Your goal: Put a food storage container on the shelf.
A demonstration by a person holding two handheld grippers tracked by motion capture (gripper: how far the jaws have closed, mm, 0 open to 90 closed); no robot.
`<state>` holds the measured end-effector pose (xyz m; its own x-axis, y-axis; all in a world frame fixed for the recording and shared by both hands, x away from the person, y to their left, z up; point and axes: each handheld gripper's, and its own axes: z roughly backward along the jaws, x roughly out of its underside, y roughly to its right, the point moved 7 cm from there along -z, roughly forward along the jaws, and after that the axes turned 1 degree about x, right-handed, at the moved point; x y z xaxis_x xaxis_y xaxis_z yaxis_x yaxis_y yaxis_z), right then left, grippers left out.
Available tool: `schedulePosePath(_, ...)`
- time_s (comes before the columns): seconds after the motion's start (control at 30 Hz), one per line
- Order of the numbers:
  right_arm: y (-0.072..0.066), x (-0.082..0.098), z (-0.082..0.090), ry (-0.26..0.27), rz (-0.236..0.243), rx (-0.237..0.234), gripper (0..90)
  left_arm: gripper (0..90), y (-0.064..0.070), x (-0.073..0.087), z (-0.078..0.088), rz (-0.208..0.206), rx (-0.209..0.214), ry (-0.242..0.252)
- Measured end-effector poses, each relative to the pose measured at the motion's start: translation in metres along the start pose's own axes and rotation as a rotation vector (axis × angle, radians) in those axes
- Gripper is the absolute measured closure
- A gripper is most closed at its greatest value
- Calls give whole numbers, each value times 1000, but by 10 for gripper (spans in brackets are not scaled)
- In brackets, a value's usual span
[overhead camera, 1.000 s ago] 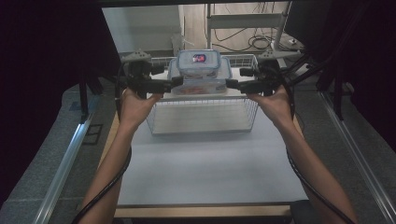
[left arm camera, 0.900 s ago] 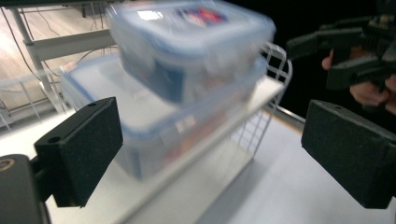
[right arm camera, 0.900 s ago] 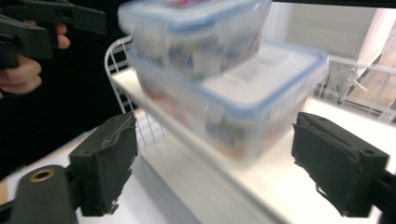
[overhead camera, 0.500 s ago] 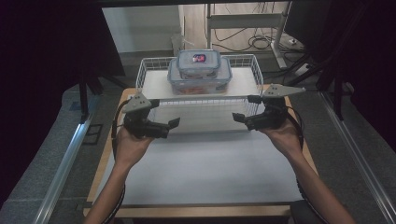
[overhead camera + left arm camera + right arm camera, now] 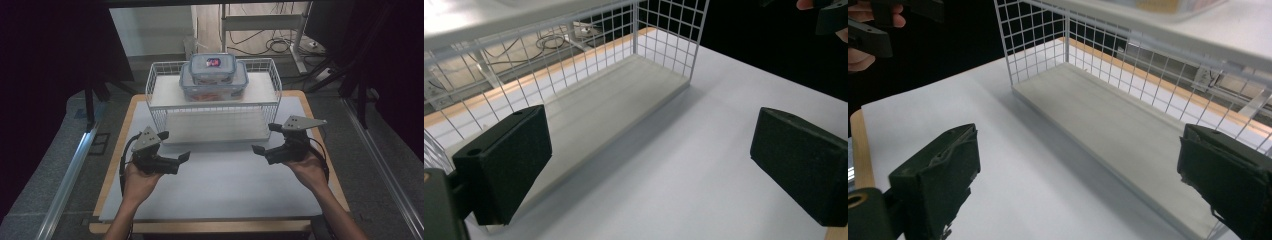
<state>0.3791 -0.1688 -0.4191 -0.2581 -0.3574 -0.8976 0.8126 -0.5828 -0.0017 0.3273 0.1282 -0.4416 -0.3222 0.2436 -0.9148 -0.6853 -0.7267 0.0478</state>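
A white wire rack [image 5: 150, 90] with two shelves stands at the back of the table. On its top shelf a small clear lidded container [image 5: 212, 66] sits on a larger one [image 5: 214, 86]. My left gripper [image 5: 175, 146] hovers low in front of the rack's left end, open and empty. My right gripper [image 5: 263, 138] hovers in front of the rack's right end; its jaws have just been opening and nothing is between them. In the left gripper view the wide jaws frame the lower shelf [image 5: 624, 100]. The right gripper view looks along that shelf [image 5: 1118, 125] too.
The white table top [image 5: 225, 185] spreads in front of the rack, with a wooden edge [image 5: 107, 185] around it. Metal rails run along the floor on both sides. Cables and a table frame lie behind the rack.
Both grippers let go of the stacked containers on the top shelf, then came down and back toward the person. The containers stay on the rack.
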Motion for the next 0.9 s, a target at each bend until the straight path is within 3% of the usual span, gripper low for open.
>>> schedulePosePath(0.17, -7, 13, 3, -7, -9, -3, 29, 27, 9, 15, -1, -12, -13, -11)
schedulePosePath(0.5, -17, 49, 3, -48, 66, 42, 20, 29, 19, 48, 1, -17, -57, -23)
schedulePosePath(0.9, -10, 94, 4, -95, 23, 50, 20, 27, 23, 85, 4, 4, -88, -65)
